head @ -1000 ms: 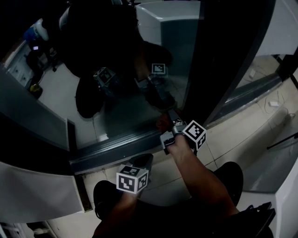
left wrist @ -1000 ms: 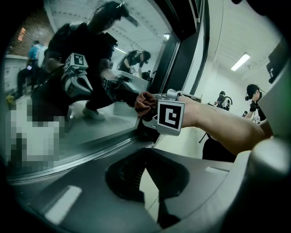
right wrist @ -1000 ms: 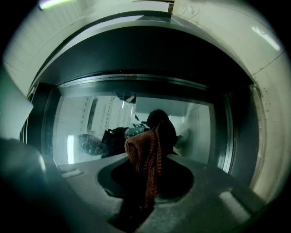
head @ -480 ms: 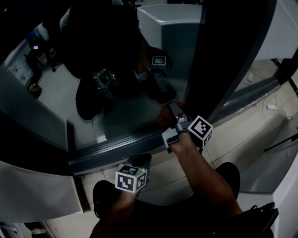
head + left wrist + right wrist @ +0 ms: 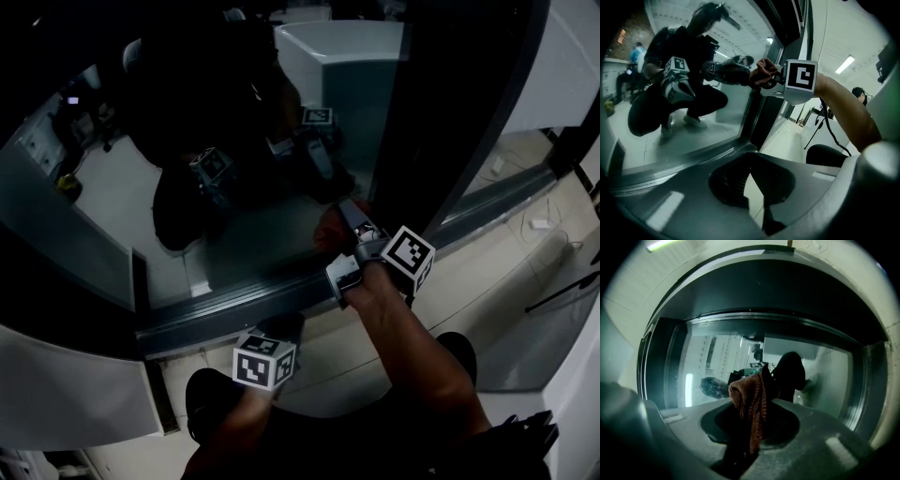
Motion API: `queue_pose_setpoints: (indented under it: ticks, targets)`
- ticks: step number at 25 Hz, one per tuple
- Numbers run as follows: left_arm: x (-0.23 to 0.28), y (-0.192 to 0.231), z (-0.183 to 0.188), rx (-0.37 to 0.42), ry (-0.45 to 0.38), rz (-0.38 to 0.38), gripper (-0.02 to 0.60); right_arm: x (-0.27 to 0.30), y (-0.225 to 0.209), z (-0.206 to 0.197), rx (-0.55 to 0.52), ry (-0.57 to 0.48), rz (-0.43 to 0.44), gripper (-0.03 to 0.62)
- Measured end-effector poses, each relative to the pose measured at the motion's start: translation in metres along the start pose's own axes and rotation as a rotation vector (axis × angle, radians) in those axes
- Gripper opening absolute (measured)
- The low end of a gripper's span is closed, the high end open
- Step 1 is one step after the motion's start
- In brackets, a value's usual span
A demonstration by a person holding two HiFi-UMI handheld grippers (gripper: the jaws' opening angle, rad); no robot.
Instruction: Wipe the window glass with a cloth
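Note:
The window glass (image 5: 253,234) fills the upper left of the head view and mirrors the crouching person and both grippers. My right gripper (image 5: 359,228) is shut on a reddish-brown cloth (image 5: 328,232) and holds it against the glass just above the lower frame. In the right gripper view the cloth (image 5: 751,399) hangs bunched between the jaws of that gripper (image 5: 753,420), with the glass (image 5: 712,366) right ahead. The left gripper (image 5: 284,325) hangs low over the floor near the sill, shut on nothing. Its own view shows the left gripper (image 5: 752,185) pointing at the sill, and the cloth (image 5: 761,75) above.
A dark upright frame post (image 5: 441,141) borders the glass on the right. A grey sill (image 5: 225,309) runs along the bottom. Pale floor tiles (image 5: 525,272) lie to the right, with a tripod leg (image 5: 562,292). A white panel (image 5: 66,389) stands at left.
The right gripper has slid up and slightly right along the glass with the cloth. The left gripper has stayed low by the sill.

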State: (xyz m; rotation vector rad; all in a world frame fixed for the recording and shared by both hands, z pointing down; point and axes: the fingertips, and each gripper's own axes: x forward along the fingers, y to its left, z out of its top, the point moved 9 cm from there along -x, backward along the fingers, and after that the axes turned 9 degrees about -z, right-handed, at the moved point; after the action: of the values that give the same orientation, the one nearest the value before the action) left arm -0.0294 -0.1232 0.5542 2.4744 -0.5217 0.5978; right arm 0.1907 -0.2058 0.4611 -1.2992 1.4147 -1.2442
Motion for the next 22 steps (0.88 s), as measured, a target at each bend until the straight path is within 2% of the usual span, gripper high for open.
queue_pose_setpoints:
  ticks: [5, 10, 12, 16, 22]
  targets:
    - [0.002, -0.003, 0.007, -0.001, -0.002, -0.004, 0.017, 0.001, 0.023, 0.013, -0.02, 0.018, 0.028, 0.071]
    - [0.005, -0.011, 0.009, -0.003, 0.004, -0.009, 0.017, -0.003, 0.063, 0.028, -0.054, 0.022, 0.12, 0.071]
    - [0.007, -0.013, 0.007, -0.003, 0.001, -0.014, 0.017, -0.003, 0.073, 0.029, -0.082, 0.03, 0.13, 0.071]
    - [0.008, -0.016, 0.003, 0.0, -0.009, -0.029, 0.017, -0.005, 0.081, 0.025, -0.085, 0.029, 0.18, 0.071]
    - [0.005, -0.015, 0.004, 0.0, -0.022, -0.022, 0.017, -0.004, 0.078, 0.027, -0.084, 0.025, 0.19, 0.071]
